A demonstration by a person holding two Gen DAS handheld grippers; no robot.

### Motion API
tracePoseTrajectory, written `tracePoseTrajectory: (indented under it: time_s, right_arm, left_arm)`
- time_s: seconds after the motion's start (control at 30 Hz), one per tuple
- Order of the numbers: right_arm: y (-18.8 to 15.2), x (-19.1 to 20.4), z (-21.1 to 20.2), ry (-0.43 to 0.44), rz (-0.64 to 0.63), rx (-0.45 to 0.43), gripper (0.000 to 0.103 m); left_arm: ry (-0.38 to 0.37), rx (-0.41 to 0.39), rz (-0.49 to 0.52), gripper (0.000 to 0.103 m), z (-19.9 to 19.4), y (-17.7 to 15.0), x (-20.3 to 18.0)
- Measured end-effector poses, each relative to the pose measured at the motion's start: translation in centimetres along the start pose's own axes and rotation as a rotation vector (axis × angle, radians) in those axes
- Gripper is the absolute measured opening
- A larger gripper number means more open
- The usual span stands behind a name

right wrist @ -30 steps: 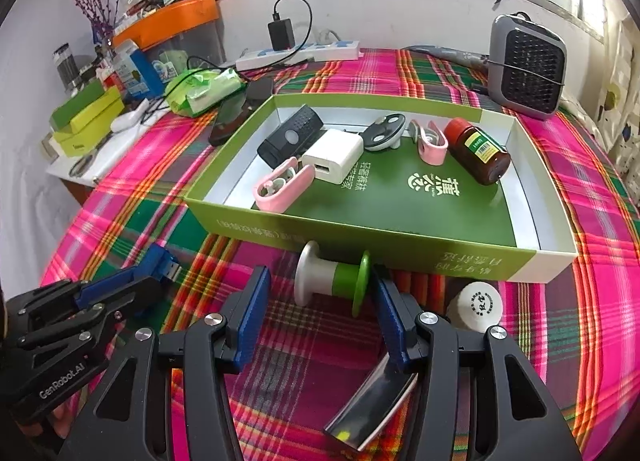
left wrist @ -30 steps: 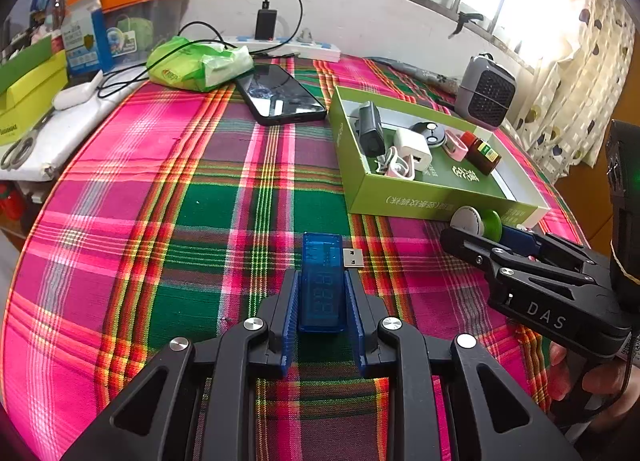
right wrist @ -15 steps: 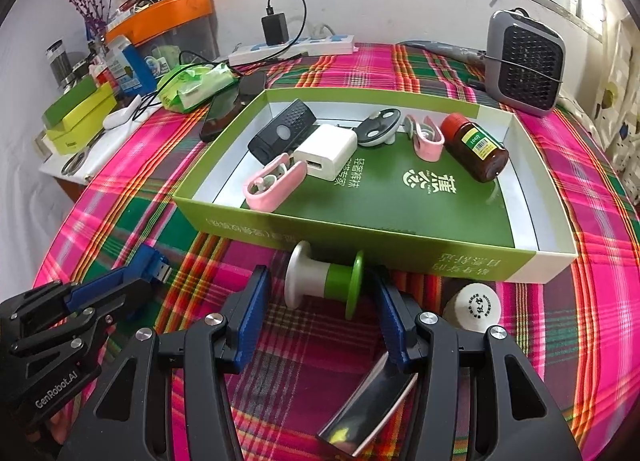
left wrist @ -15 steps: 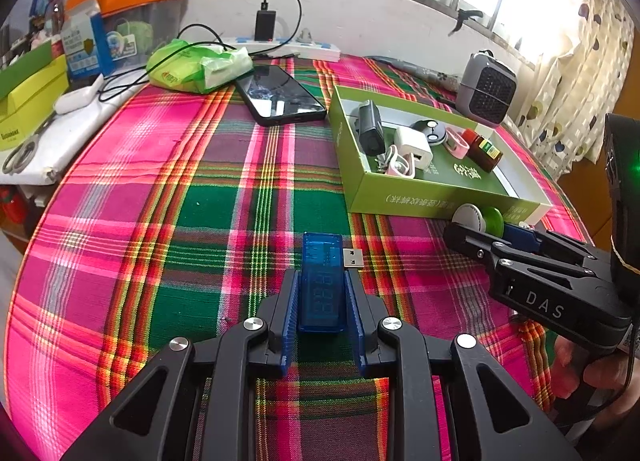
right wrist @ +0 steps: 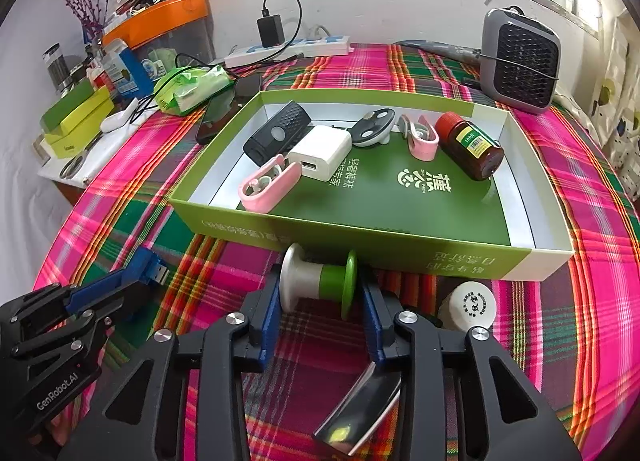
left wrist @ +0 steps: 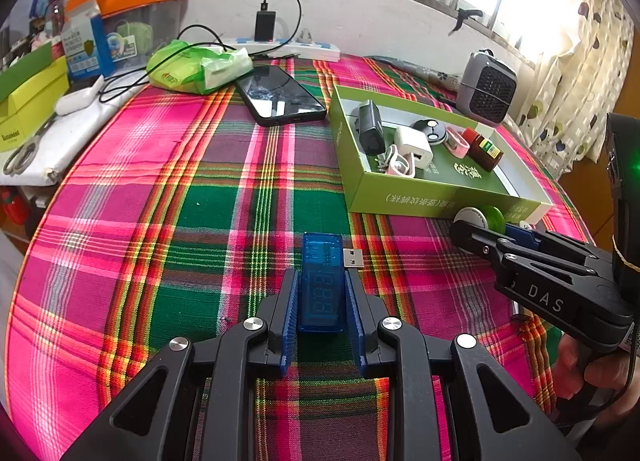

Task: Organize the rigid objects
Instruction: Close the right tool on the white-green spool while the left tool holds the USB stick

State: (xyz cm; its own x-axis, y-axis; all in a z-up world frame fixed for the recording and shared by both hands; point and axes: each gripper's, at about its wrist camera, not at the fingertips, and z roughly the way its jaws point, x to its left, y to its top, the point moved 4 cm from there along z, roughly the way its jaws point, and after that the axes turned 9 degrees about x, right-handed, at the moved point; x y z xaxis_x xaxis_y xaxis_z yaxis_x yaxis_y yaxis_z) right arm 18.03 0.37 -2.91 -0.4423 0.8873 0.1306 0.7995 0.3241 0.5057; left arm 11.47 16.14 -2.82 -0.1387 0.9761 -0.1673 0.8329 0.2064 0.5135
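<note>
Clamping a blue USB stick (left wrist: 322,288), the left tool (left wrist: 322,317) has both blue pads pressed flat against the stick's sides, with the metal plug poking out to the right over the plaid cloth of the bench (left wrist: 180,189). From the right wrist view the same tool (right wrist: 132,281) sits low on the left, the stick's plug showing past its tips. Further left on the bench lie a yellow-green carton (right wrist: 76,121), a green wipes pack (left wrist: 198,67) and a black phone (left wrist: 280,97).

Moving right, the right tool (right wrist: 318,293) brackets a white-and-green spool (right wrist: 318,281) that lies on its side on the cloth, touching the near wall of the green box (right wrist: 400,249). Its jaws are closing on the spool, and the pads look to be just at the 2 end flanges; I cannot tell whether they press yet. A white round cap (right wrist: 472,305) sits just right of that tool, near the box wall. A shiny metal piece (right wrist: 360,409) lies under the tool.

Inside the box sit 6 things: a black device (right wrist: 278,133), a white charger (right wrist: 320,153), a pink case (right wrist: 270,185), a dark round fob (right wrist: 374,127), a pink clip (right wrist: 420,137) and a brown bottle (right wrist: 470,145) with a red lid. A grey fan heater (right wrist: 520,61) stands beyond the box at far right.
</note>
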Motion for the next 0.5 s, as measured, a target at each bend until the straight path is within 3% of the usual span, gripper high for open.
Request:
tracePoseTrajectory:
  time_s: [0.5]
  right_arm:
    - [-0.14, 0.09, -0.13, 0.003, -0.002, -0.001, 0.034]
  left_arm:
    - [0.001, 0.000, 0.001, 0.022, -0.04, -0.02, -0.04]
